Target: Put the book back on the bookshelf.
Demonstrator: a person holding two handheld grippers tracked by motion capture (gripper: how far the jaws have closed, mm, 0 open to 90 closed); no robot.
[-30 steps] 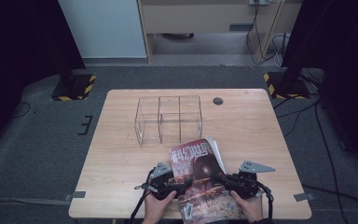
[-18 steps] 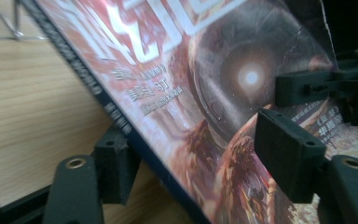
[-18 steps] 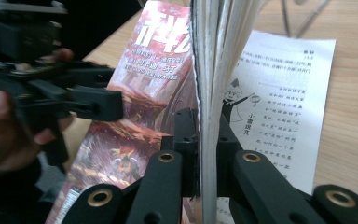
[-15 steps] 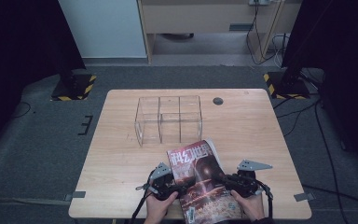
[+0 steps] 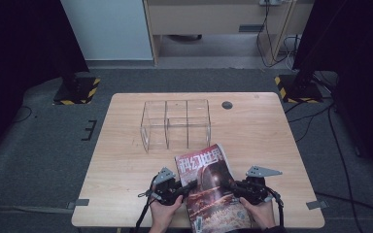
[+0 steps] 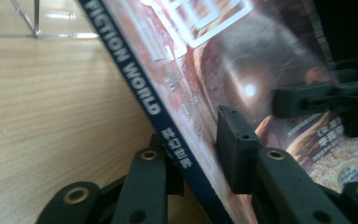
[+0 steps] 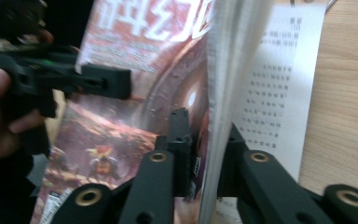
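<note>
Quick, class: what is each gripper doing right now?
Left gripper: shut on the magazine at its spine.
Right gripper: shut on the magazine's open page edge.

I am seeing both hands coming in from the near edge, side by side. My left hand (image 5: pixel 164 212) is gripping the left gripper (image 5: pixel 192 185), its jaws closing on a magazine's (image 5: pixel 209 182) spine edge (one jaw on each face). My right hand (image 5: pixel 260 212) is holding the right gripper (image 5: pixel 227 184), jaws pinching the page edge, pointing toward the left one.
</note>
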